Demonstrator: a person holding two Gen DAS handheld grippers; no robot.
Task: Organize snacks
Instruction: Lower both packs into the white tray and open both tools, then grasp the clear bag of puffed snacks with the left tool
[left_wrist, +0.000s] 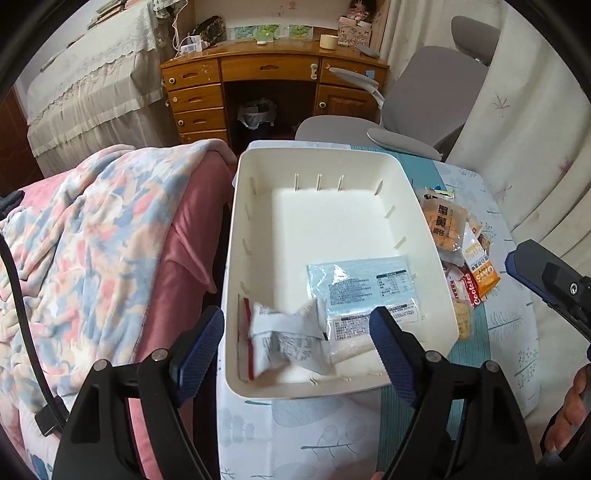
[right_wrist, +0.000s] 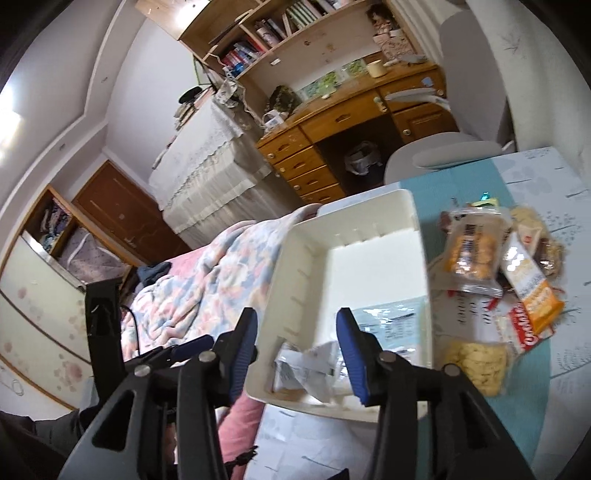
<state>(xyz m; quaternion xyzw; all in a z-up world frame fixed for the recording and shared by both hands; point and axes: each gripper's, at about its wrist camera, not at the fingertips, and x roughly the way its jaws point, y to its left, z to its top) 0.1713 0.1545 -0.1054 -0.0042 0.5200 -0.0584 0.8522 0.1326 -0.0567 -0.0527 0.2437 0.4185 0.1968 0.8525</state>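
A white bin (left_wrist: 243, 236) stands on the table and holds a pale blue flat packet (left_wrist: 364, 286) and a crumpled white packet with a red edge (left_wrist: 280, 339). My left gripper (left_wrist: 297, 336) is open and empty, above the bin's near end. My right gripper (right_wrist: 297, 347) is open and empty, above the bin's (right_wrist: 417, 240) near corner, over the crumpled packet (right_wrist: 306, 363). A pile of snack packets (left_wrist: 458, 251) lies on the table right of the bin; it also shows in the right wrist view (right_wrist: 495, 273).
A bed with a pink and blue blanket (left_wrist: 92, 251) borders the table on the left. A grey chair (left_wrist: 417, 107) and a wooden desk (left_wrist: 273, 81) stand beyond the table. The table has a leaf-patterned cloth (left_wrist: 303, 428).
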